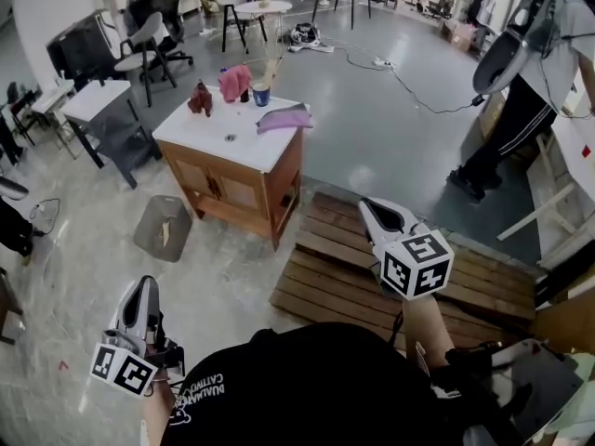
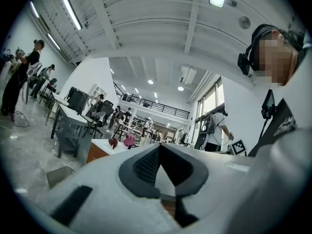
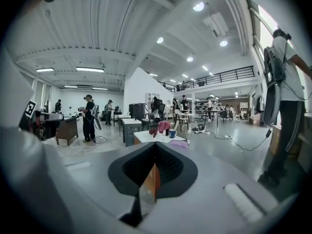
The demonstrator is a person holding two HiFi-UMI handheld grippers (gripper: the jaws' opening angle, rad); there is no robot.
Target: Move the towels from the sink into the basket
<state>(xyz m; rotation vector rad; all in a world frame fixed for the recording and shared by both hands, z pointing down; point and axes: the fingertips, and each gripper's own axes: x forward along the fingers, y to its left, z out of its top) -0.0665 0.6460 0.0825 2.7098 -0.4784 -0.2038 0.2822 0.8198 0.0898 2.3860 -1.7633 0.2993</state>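
**Approach stage: both grippers empty, towels not yet reached.**

Left gripper (image 1: 141, 288) and right gripper (image 1: 374, 208) are both holding jaws pressed together on nothing, well apart from the sink cabinet (image 1: 244, 149). A pink towel (image 1: 234, 82), a dark red towel (image 1: 199, 98) and a lilac towel (image 1: 284, 117) are lying on its white top, and the grey basket (image 1: 163, 228) is standing on the floor just beside it. In my judgement, a sound pick is calling for jaws opened before arrival and one towel pinched at a raised fold. The gripper views are confirming the meeting jaw tips. The head view is showing the basket, which the right gripper view is missing.
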